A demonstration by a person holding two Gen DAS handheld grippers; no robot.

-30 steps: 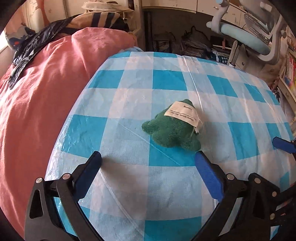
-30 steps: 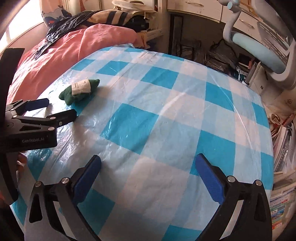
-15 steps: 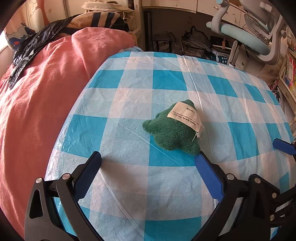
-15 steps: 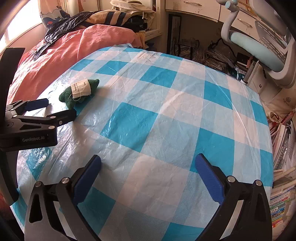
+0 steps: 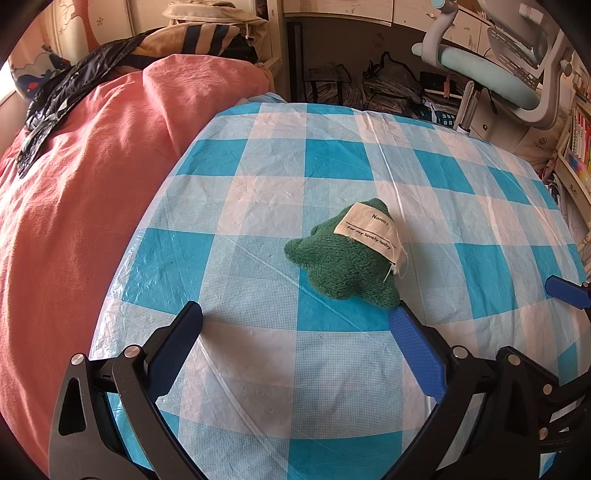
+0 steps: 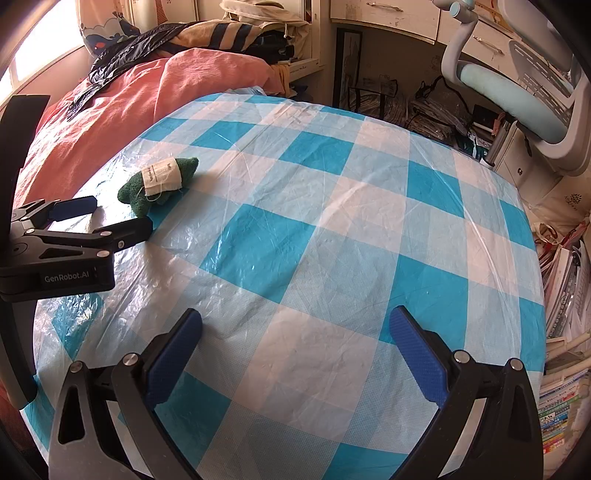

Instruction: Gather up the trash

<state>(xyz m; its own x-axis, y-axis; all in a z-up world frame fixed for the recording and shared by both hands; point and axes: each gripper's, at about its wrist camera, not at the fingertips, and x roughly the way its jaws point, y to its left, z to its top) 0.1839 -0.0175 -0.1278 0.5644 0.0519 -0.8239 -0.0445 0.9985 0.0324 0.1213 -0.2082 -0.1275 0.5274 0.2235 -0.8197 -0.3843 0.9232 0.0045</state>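
Your open left gripper is nearer: the toy lies at 1 o'clock, touching its right finger.

Sunlit bedroom: pink quilt left, pale-blue desk chair by cream cabinets, books stacked right.

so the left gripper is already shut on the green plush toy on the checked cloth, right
Not quite. In the left wrist view the left gripper is open, its fingers spread just short of the green plush toy, which lies free on the checked cloth.
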